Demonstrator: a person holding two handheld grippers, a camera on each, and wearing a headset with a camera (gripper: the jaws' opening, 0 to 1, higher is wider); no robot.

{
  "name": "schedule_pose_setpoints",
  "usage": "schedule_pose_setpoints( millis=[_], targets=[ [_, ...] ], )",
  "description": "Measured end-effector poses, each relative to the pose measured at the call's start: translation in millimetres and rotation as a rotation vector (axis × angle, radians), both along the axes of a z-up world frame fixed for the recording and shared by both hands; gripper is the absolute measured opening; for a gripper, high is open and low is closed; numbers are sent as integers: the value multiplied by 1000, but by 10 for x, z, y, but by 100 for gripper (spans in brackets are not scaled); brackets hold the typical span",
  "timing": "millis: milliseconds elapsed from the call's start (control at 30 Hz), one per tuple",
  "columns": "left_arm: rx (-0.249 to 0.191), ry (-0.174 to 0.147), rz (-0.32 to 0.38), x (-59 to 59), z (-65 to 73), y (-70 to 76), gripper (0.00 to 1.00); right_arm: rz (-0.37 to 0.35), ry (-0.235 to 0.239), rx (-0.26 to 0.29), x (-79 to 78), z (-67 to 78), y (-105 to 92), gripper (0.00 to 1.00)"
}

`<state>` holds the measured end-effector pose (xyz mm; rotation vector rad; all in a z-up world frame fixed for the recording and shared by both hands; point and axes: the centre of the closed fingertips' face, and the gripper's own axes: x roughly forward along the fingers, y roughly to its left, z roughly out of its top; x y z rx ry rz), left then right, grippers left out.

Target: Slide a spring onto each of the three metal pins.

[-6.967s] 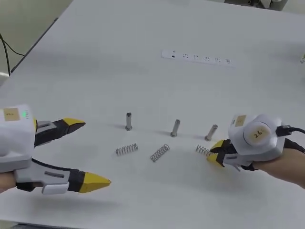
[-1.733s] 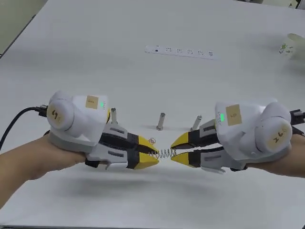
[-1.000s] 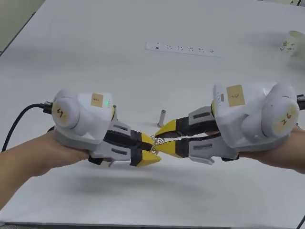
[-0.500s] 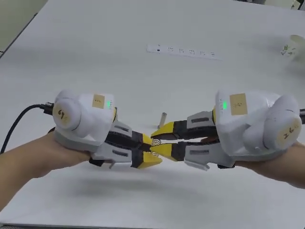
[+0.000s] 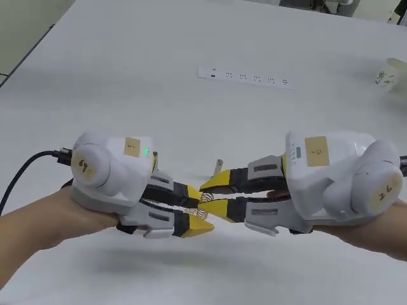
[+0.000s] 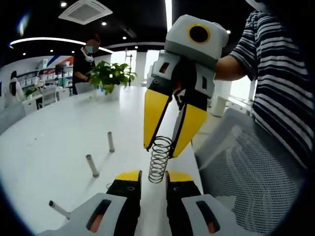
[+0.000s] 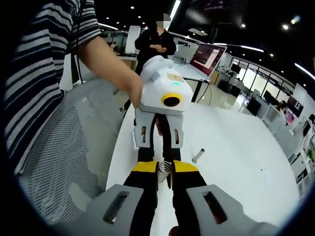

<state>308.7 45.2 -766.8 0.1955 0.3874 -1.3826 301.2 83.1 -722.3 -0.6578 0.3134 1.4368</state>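
Observation:
A small steel spring (image 5: 205,199) hangs above the white table, between the tips of both grippers, which meet nose to nose. My left gripper (image 5: 194,210) is shut on one end of the spring (image 6: 158,161), which stands up from between its yellow tips (image 6: 154,176). My right gripper (image 5: 207,196) comes from the opposite side, and its yellow fingers (image 6: 155,117) pinch the other end. In the right gripper view the spring (image 7: 164,169) sits between the tips of that gripper (image 7: 165,167). Three metal pins stand on the table (image 6: 111,141) (image 6: 92,165) (image 6: 59,209), all bare. One pin (image 5: 219,166) shows just behind the tips.
A white power strip (image 5: 247,77) lies further back on the table. A paper cup (image 5: 391,70) stands at the far right edge. A black cable (image 5: 25,171) trails from the left gripper. A person (image 7: 157,42) stands beyond the table, and a mesh chair (image 6: 246,167) is nearby.
The two grippers have closed in on each other since 1.7 s ago. The spring, then stretched out between their tips, now shows as a short piece between overlapping tips.

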Motion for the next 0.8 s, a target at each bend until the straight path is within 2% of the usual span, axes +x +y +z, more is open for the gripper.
schedule_pose_setpoints(
  millis=[233,467,533,800],
  targets=[
    [-3,-8,46,98,41,98,17,-1,-11,-9,31,-5,-8,7],
    [-1,-5,91,159,47,226,21,-15,-18,-10,71,-9,-31,7],
    [-4,4,101,167,47,252,22,-16,-20,-11,77,-9,-37,7],
    [-5,6,146,194,46,387,35,-37,-34,-16,122,-17,-76,7]
  ],
)
